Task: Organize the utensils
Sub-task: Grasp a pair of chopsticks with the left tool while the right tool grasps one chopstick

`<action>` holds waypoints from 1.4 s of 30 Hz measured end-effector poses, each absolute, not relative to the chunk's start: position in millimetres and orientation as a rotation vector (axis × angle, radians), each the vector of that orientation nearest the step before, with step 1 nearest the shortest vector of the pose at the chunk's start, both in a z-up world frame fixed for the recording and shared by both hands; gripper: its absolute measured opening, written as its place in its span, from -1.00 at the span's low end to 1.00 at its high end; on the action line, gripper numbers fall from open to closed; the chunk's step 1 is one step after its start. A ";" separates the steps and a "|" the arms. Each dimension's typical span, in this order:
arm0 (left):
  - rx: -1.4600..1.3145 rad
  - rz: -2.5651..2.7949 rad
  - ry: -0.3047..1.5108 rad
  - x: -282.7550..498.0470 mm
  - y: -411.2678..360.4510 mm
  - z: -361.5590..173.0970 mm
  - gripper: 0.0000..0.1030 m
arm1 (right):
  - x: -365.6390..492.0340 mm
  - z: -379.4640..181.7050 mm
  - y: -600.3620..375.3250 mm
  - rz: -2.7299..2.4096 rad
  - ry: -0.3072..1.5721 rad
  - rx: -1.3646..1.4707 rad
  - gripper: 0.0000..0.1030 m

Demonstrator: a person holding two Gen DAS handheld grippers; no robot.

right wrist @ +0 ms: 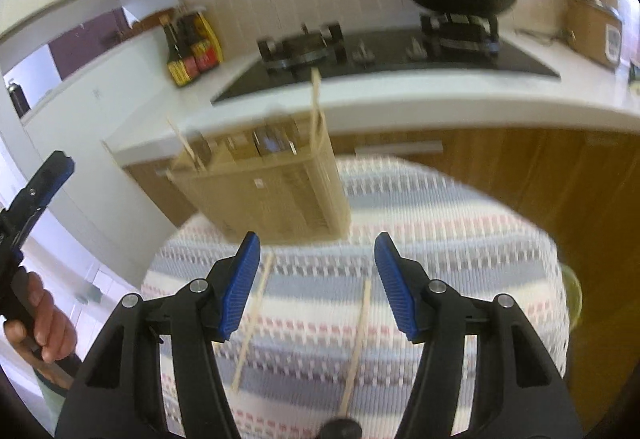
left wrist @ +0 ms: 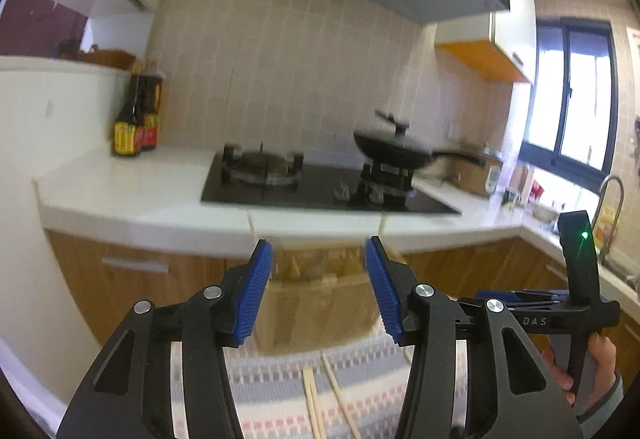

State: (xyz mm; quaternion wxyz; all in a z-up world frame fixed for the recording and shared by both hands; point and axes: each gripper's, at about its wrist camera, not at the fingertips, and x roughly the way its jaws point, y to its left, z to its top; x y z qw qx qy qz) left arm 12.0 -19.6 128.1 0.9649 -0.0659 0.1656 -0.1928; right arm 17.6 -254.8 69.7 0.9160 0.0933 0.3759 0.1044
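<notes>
Pale wooden chopsticks loose on striped cloth; both grippers' fingers wide apart, holding nothing

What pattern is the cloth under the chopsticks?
Woven blue, grey and pink stripes on white cloth, clearest in the right wrist view.

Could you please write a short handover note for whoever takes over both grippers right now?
Left gripper: open, empty, raised in front of the holder.
Right gripper: open, empty, above the cloth.
Tan wooden slotted utensil holder: stands at the far end of the striped woven tablecloth.
Done: a few pale wooden chopsticks already stand in the holder.
Left: two loose pale wooden chopsticks lie on the cloth between the right fingers; pick them up and slot them in.
</notes>
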 end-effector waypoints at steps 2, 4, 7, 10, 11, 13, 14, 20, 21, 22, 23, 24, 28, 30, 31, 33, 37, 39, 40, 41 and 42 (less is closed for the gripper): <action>-0.107 -0.388 0.404 10.1 -25.7 113.4 -0.07 | 14.8 54.0 -257.6 0.210 0.822 0.198 0.09; -0.082 -0.390 0.461 10.8 -31.4 96.0 -0.07 | 13.0 39.3 -263.0 0.206 0.863 0.221 0.09; -0.068 -0.414 0.514 9.9 -38.5 70.0 -0.07 | 12.8 17.9 -270.6 0.191 0.923 0.247 0.09; -0.038 -0.375 0.639 23.5 -45.9 39.5 -0.07 | 16.6 0.7 -273.6 0.183 0.979 0.246 -0.02; -0.027 -0.366 0.675 28.3 -47.8 32.6 -0.09 | 19.4 -6.9 -273.4 0.178 1.003 0.243 -0.07; 0.019 -0.338 0.767 39.8 -55.0 15.7 -0.11 | 24.7 -16.5 -270.7 0.185 1.037 0.245 -0.16; 0.062 -0.316 0.828 46.0 -59.7 4.1 -0.11 | 27.8 -25.0 -269.7 0.181 1.066 0.248 -0.27; 0.103 -0.315 1.003 67.5 -62.7 -35.0 -0.22 | 35.8 -50.7 -264.4 0.150 1.134 0.247 -0.38; 0.103 -0.318 1.017 70.0 -61.4 -37.6 -0.25 | 36.0 -50.9 -263.2 0.147 1.134 0.239 -0.38; 0.107 -0.330 1.039 72.5 -60.8 -40.7 -0.26 | 36.6 -50.9 -261.4 0.143 1.136 0.229 -0.39; 0.117 -0.353 1.074 75.2 -61.7 -44.5 -0.25 | 36.6 -50.8 -257.7 0.132 1.138 0.203 -0.42; 0.125 -0.362 1.080 76.2 -62.2 -45.0 -0.26 | 36.5 -51.0 -252.9 0.119 1.142 0.166 -0.43; 0.173 -0.392 1.131 88.0 -64.0 -43.5 -0.30 | 36.9 -52.4 -232.3 0.104 1.165 0.020 -0.56; 0.198 -0.403 1.150 92.1 -67.6 -42.8 -0.31 | 39.5 -52.9 -222.1 0.102 1.182 -0.067 -0.64; 0.219 -0.406 1.162 94.6 -69.1 -42.9 -0.31 | 40.9 -52.8 -219.6 0.113 1.193 -0.079 -0.70; 0.272 -0.405 1.173 97.6 -74.9 -42.9 -0.31 | 43.6 -53.2 -216.3 0.126 1.212 -0.099 -0.80; 0.336 -0.414 1.192 98.4 -81.2 -42.1 -0.46 | 53.4 -54.1 -214.0 0.137 1.227 -0.122 -0.88; 0.355 -0.425 1.197 97.7 -84.6 -41.5 -0.68 | 55.8 -53.5 -211.5 0.143 1.217 -0.124 -0.91; 0.363 -0.428 1.196 97.0 -87.5 -41.3 -0.71 | 56.5 -52.4 -211.9 0.147 1.211 -0.120 -0.92; 0.374 -0.416 1.190 96.4 -87.8 -41.0 -0.73 | 54.9 -49.8 -213.3 0.160 1.199 -0.108 -0.92; 0.369 -0.415 1.186 96.1 -88.0 -40.5 -0.77 | 54.0 -44.5 -210.8 0.164 1.190 -0.099 -0.92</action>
